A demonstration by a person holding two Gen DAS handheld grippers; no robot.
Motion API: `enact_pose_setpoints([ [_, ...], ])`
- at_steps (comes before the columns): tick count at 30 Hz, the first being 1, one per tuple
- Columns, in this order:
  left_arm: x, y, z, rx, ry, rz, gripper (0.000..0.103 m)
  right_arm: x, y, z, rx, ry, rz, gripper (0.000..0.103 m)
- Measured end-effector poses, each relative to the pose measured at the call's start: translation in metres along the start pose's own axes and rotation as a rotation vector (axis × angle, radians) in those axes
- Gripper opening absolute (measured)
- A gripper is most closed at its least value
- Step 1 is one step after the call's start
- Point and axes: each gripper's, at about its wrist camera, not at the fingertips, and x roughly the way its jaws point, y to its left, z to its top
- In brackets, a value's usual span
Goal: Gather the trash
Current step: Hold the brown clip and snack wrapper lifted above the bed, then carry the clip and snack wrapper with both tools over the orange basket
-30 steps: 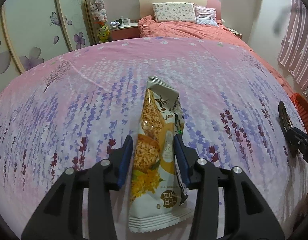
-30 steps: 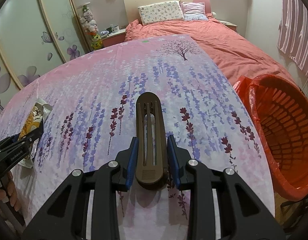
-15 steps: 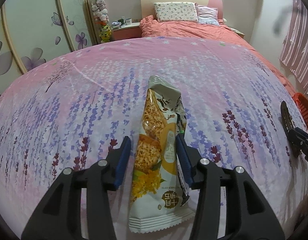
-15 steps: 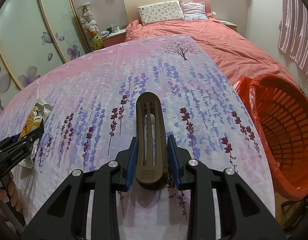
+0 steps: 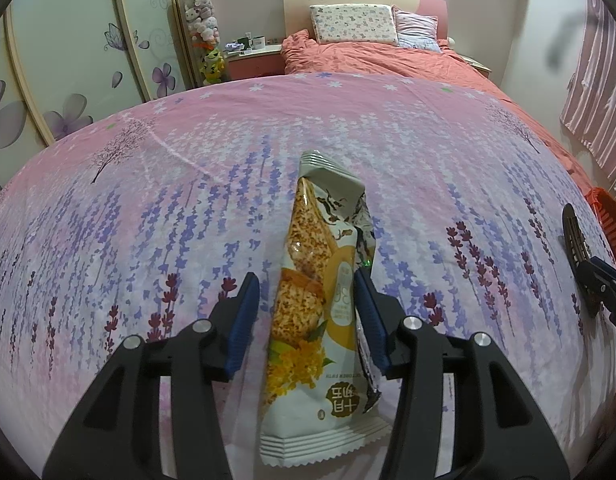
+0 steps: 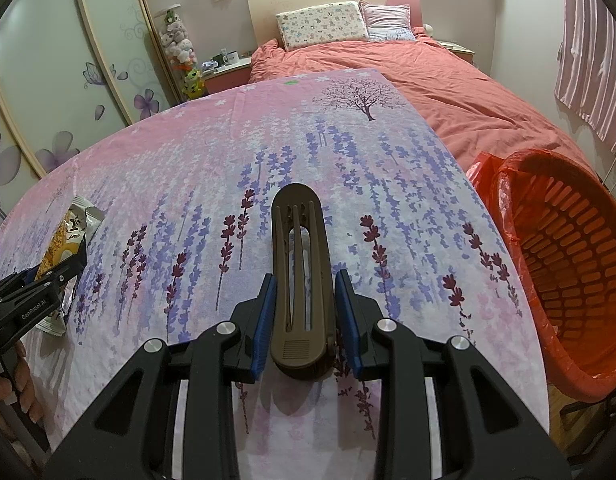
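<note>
The left gripper (image 5: 306, 312) sat low over the lavender-print cloth (image 5: 188, 208) on the desk, its 2 blue-padded fingers (image 5: 244, 316) standing apart around the snack wrapper (image 5: 315, 300). The wrapper lay lengthwise between them: the right finger touched its edge, the left finger showed a gap, so no clamp there. Its crimped top end reached out ahead of the fingertips, and its sealed bottom end trailed back between the finger arms.

Over to the right gripper (image 6: 304, 316): its fingers (image 6: 264, 316) sat either side of the brown hair clip (image 6: 302, 280), pads right against its sides, though whether they were squeezing it I couldn't tell. The clip's rounded tip pointed forward past the fingertips. To the right of those fingers stood the red laundry basket (image 6: 559, 260) with its red liner, beside the desk edge.
</note>
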Motion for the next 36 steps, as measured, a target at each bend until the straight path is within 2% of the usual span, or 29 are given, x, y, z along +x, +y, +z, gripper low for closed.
enact_pose_setpoints([
  [32,-0.0002,0.0014,0.0002,-0.002,0.000,-0.004,0.050,0.0001,0.0009,0.0006,-0.001,0.000,-0.002,0.030],
  [33,-0.0004,0.0021,0.0003,-0.003,-0.001,-0.010,0.048,-0.0003,0.0007,0.0004,-0.003,-0.002,-0.009,0.030],
  [34,-0.0009,0.0017,-0.0001,-0.004,-0.003,-0.015,0.039,-0.0012,0.0018,0.0002,-0.008,-0.002,-0.016,0.030],
  [36,-0.0031,0.0008,-0.0025,0.006,-0.009,-0.021,0.029,-0.0043,0.0039,-0.0028,-0.016,-0.005,-0.037,0.030],
])
